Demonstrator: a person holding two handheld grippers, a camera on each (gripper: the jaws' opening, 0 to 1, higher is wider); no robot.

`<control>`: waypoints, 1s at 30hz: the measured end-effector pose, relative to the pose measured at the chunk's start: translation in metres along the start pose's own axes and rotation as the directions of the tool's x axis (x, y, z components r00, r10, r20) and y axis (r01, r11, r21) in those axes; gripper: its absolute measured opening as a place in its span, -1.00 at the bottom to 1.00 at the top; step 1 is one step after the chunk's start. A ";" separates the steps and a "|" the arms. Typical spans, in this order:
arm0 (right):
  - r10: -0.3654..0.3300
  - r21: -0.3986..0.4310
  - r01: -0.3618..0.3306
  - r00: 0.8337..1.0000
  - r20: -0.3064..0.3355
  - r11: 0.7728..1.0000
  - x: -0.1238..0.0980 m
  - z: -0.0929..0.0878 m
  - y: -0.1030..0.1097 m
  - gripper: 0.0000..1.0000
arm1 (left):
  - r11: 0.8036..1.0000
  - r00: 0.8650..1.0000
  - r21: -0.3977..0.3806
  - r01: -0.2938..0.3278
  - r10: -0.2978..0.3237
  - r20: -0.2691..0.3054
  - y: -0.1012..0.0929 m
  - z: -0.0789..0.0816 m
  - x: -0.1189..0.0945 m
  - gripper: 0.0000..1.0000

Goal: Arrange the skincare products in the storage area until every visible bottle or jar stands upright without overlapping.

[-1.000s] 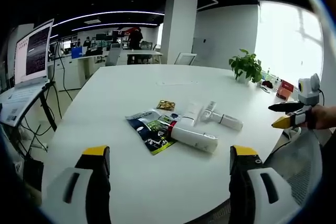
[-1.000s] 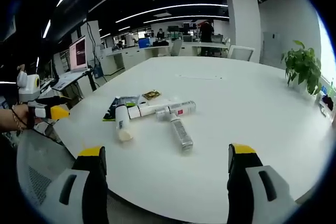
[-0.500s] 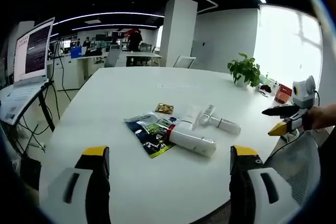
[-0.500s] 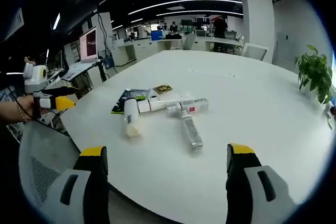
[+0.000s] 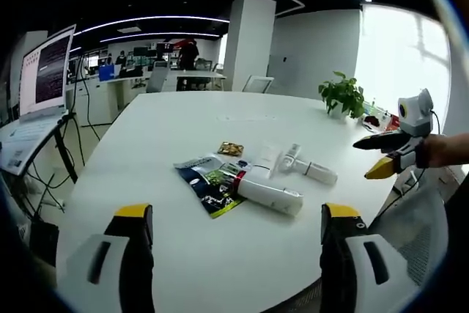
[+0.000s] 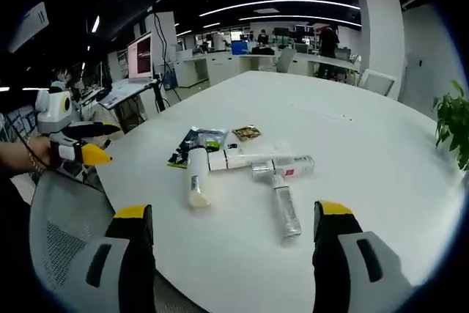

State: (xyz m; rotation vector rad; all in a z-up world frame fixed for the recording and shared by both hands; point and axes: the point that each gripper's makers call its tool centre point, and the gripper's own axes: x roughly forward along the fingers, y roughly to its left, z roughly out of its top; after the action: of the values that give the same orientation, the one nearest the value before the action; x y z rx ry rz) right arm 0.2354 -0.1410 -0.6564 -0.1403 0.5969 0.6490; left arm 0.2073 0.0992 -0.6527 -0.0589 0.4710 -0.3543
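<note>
Several skincare products lie flat in a loose cluster on the white table (image 5: 183,115). In the left gripper view I see a fat white tube (image 5: 268,195), a slim spray bottle (image 5: 311,171), a flat white tube (image 5: 267,157) and dark printed sachets (image 5: 211,184). My left gripper (image 5: 238,214) is open, well short of them. In the right gripper view the white tube (image 6: 196,185), a silver bottle (image 6: 292,166), a clear bottle (image 6: 285,210) and the sachets (image 6: 195,141) lie ahead of my open right gripper (image 6: 233,210). Each gripper also appears in the other's view, right gripper (image 5: 381,155) and left gripper (image 6: 82,144), both empty.
A small gold sachet (image 5: 231,148) lies behind the cluster. A potted plant (image 5: 343,94) stands at the table's far right edge. A screen on a stand (image 5: 45,71) is off the left side. Mesh chair backs (image 6: 60,234) sit by the near table edge.
The right gripper has risen and swung, so its view shifted and the products sit lower and more central. In the left gripper view it shows slightly higher. The products have not moved.
</note>
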 end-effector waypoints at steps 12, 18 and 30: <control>0.067 -0.031 -0.070 0.993 -0.100 0.997 0.039 0.002 0.017 0.49 | 1.000 1.000 -0.001 -0.006 0.006 0.001 0.002 0.000 0.000 0.73; 0.114 -0.071 -0.123 0.985 -0.127 0.990 0.061 0.008 0.031 0.43 | 1.000 1.000 -0.009 -0.021 0.021 0.014 0.005 0.002 -0.001 0.72; 0.196 -0.121 -0.217 0.967 -0.165 0.969 0.109 0.011 0.063 0.24 | 0.999 0.999 -0.020 -0.037 0.037 0.016 0.012 0.002 -0.002 0.71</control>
State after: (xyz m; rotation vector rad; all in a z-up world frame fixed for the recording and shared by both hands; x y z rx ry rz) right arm 0.2719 -0.0304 -0.7047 -0.2611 0.7192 0.8887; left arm 0.2101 0.1109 -0.6517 -0.0724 0.4590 -0.3126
